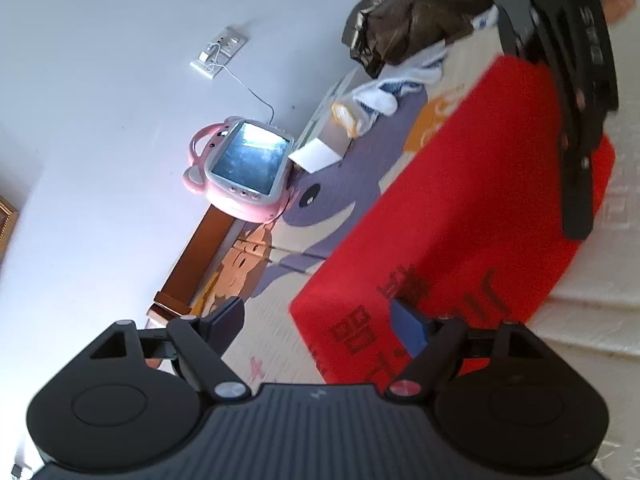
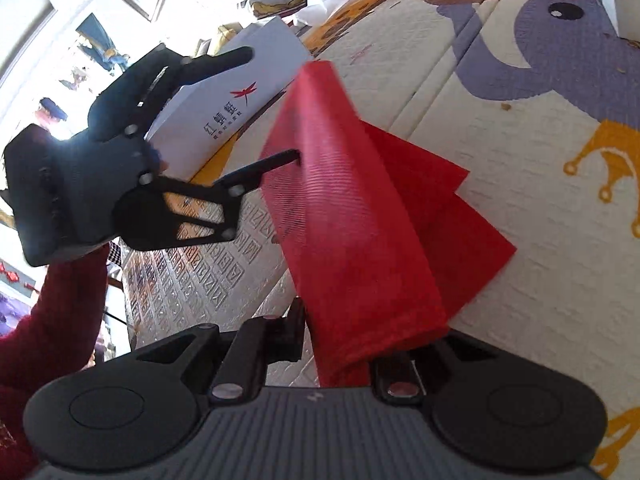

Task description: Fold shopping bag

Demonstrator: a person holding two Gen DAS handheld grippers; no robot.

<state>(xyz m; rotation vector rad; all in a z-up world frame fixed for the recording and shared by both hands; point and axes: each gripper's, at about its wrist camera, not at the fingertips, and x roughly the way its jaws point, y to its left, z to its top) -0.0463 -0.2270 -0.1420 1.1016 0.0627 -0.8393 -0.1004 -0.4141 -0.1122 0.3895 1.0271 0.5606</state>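
Red shopping bag (image 2: 360,216) with dark printed characters; cream play mat (image 2: 500,92) patterned with purple elephant, orange crown, brown monkey; pink toy tablet (image 1: 240,168), grey-framed screen; white box (image 2: 236,92), red dragonfly logo; black grippers.

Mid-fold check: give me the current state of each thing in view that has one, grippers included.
red shopping bag: partly folded, one end lifted off the mat
right gripper: shut on the bag
left gripper: open, nothing between its fingers
pink tablet: screen dark
white box: closed
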